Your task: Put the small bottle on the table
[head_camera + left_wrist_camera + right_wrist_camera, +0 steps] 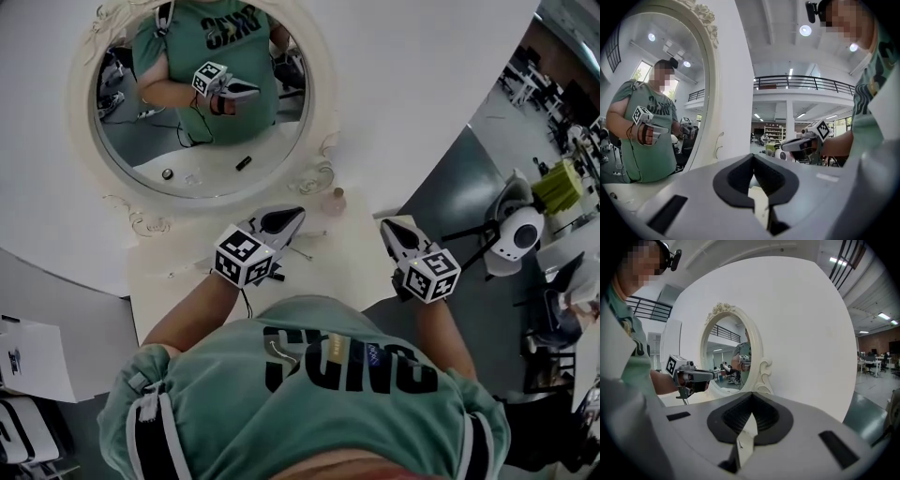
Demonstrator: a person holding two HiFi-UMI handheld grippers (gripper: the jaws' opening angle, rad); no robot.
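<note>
Cream counter [178,281] runs under the oval mirror [202,94], with a plain white wall behind. The bottle [335,200] stands upright on the far side of the counter, just beside the mirror's frame. By my reading, it is already where the task wants it.

Your left gripper [292,217] and right gripper [387,226] hover nearer you, one on either side of the bottle and apart from it. Both have their jaws pressed together with nothing between them.

If you reach for the bottle like this, a shut tip would likely tip it or shove it against the frame, so spread the jaws first. Your right gripper also hangs near the counter's right edge, and anything set down there could slide off.

Only the head view shows the bottle. Each gripper view looks past it to the other gripper and the mirror. Those two views are what settle that the jaws are together, which the head view leaves vague.
</note>
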